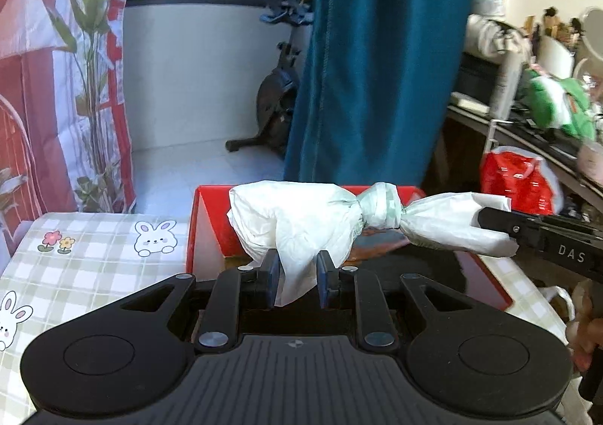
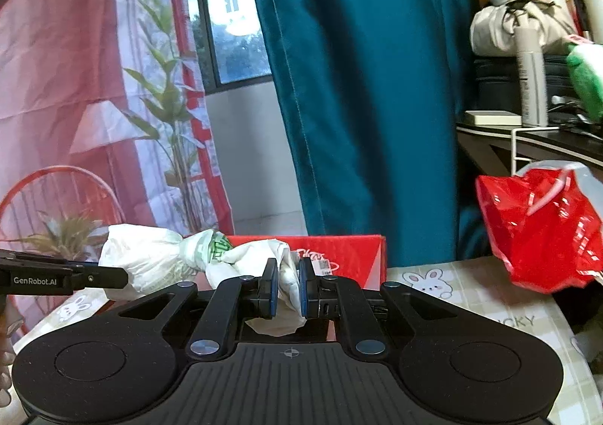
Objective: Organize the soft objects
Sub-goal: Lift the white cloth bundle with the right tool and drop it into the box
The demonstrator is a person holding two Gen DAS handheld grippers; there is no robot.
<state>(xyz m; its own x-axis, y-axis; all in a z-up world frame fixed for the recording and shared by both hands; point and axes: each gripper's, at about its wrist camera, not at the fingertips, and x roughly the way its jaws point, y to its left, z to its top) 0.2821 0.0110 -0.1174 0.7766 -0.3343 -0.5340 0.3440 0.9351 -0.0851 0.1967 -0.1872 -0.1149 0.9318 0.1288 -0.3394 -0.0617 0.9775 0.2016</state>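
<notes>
Behind everything, a teal curtain (image 1: 361, 59) hung down to the floor, with a printed red-and-white cloth (image 1: 56, 78) off to its left. Below them lay the table (image 1: 94, 236) under a checked rabbit-print cover, and on it stood an open red box (image 1: 205, 232). A red plastic bag (image 2: 542, 229) hung at the right, by a cluttered dark shelf (image 2: 535, 142). Above the box, clear of the table, a knotted white plastic bag (image 1: 301, 221) stretched sideways between both tools — its tied middle hung free. The left gripper (image 1: 297, 281) pinched a fold of the bag's fuller end between its blue pads. The right gripper (image 2: 289, 287) was clamped tight on the narrower tail end.
</notes>
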